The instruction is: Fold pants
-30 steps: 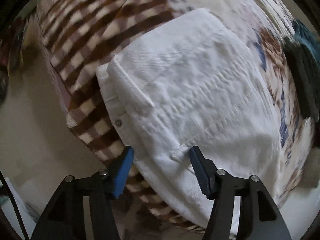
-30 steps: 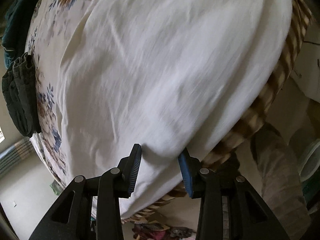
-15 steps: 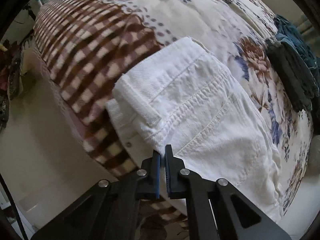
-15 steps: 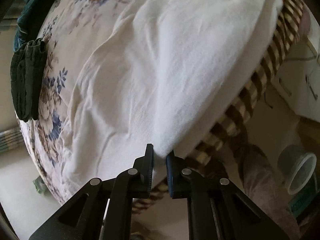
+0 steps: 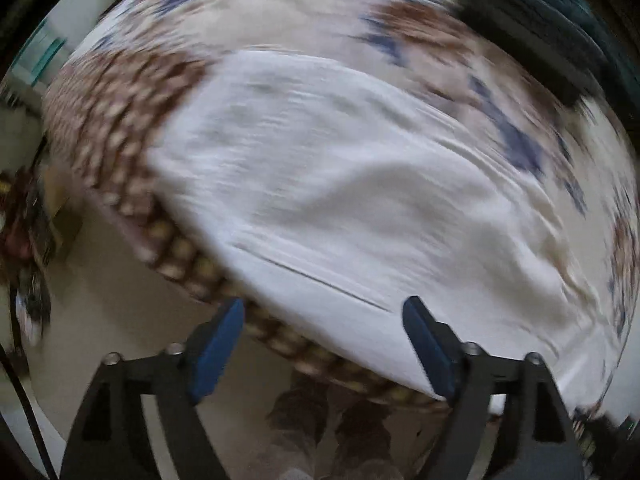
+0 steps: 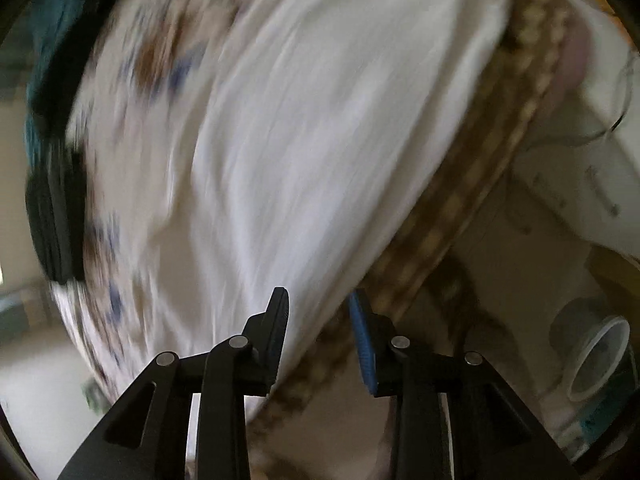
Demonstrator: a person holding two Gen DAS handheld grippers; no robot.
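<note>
My left gripper (image 5: 323,322) has its fingers (image 5: 218,346) wide apart and still opening; nothing is between them, and they hang over the near edge of the white pants (image 5: 340,200). The pants lie on the bed (image 5: 516,136), filling the middle of the view, with the checked blanket (image 5: 116,112) at nine o'clock. My right gripper (image 6: 320,312) is opening too, its fingers (image 6: 362,340) moderately apart. The pants (image 6: 312,140) edge shows in the gap at twelve o'clock, but the pads do not press it. Both views are blurred.

Black left tongs (image 5: 323,322); blue pads; silver screws; right tongs (image 6: 320,312) alike.
</note>
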